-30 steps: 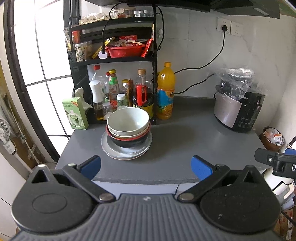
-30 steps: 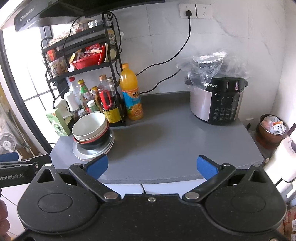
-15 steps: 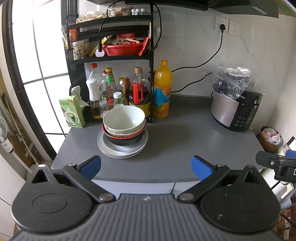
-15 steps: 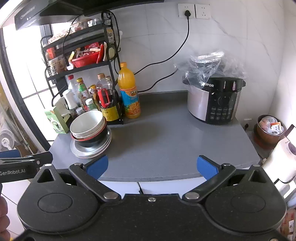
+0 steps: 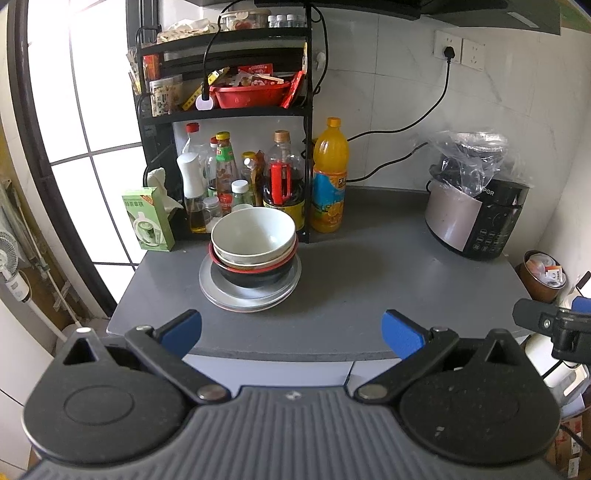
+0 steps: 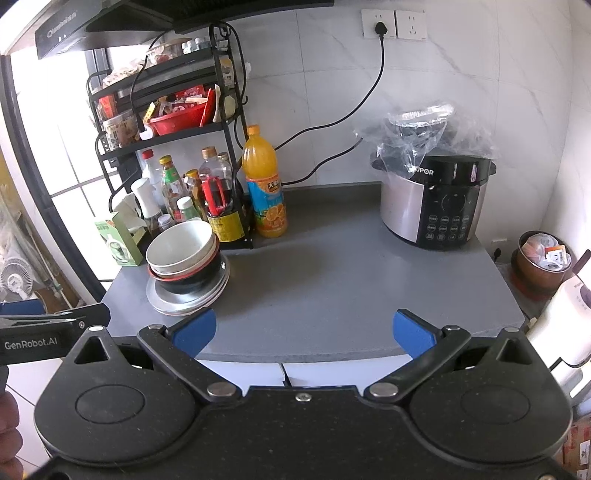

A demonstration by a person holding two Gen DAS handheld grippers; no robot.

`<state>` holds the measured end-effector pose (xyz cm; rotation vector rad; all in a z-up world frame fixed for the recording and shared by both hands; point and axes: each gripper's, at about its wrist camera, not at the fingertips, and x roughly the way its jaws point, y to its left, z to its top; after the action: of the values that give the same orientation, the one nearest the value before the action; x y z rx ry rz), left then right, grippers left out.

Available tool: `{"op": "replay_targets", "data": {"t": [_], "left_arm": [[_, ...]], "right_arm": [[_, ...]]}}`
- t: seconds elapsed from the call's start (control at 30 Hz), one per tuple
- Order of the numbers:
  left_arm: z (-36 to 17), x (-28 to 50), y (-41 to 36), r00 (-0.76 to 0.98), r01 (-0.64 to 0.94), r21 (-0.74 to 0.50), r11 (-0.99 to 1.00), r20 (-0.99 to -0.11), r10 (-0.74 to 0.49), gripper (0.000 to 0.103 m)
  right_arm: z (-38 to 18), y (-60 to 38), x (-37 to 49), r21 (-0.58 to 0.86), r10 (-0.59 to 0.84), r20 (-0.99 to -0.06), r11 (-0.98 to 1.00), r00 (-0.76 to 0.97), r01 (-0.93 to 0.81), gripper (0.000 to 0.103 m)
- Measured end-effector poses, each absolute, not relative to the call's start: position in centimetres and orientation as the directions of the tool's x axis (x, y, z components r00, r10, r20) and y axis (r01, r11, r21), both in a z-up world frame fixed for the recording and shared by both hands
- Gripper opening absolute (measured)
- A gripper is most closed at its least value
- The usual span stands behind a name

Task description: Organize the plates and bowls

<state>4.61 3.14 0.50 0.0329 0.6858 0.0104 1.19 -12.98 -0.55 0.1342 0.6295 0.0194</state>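
Grey countertop (image 5: pixel 369 280) carries one stack at its left end, just before the black condiment rack (image 5: pixel 225 110): a white bowl (image 5: pixel 254 234) uppermost, nested bowls beneath whose number I cannot tell, and one black bowl (image 5: pixel 255 277) on metal plates (image 5: pixel 251 300). Your left gripper (image 5: pixel 291 330) and right gripper (image 6: pixel 303 330) both hang spread wide and empty, short of the counter's front edge. One orange juice bottle (image 6: pixel 264 188) and one rice cooker (image 6: pixel 436 199) also stand there.

1. A grey countertop (image 5: pixel 354 280) runs to a wall of pale marble-look tile (image 6: pixel 461 85).
2. A double wall socket (image 6: pixel 393 24) sits high on that wall, with a black plug and cable in its left outlet.
3. A black tiered rack (image 5: pixel 229 110) stands at the counter's back left corner, loaded with bottles and jars.
4. A large dark-framed window (image 5: pixel 74 122) left of the rack admits strong daylight.
5. A range hood (image 6: pixel 110 26) hangs overhead.
6. A small white fan (image 5: pixel 9 254) stands low beside the window.
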Motion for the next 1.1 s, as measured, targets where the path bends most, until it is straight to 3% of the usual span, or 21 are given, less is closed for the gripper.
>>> {"op": "replay_targets", "data": {"t": [1.1], "left_arm": [[0.51, 5.28, 4.09, 0.78, 0.007, 0.043, 0.999, -0.626, 0.022, 0.103]], "right_arm": [[-0.33, -12.57, 1.77, 0.148, 0.058, -0.572, 0.988, 0.818, 0.033, 0.103]]}}
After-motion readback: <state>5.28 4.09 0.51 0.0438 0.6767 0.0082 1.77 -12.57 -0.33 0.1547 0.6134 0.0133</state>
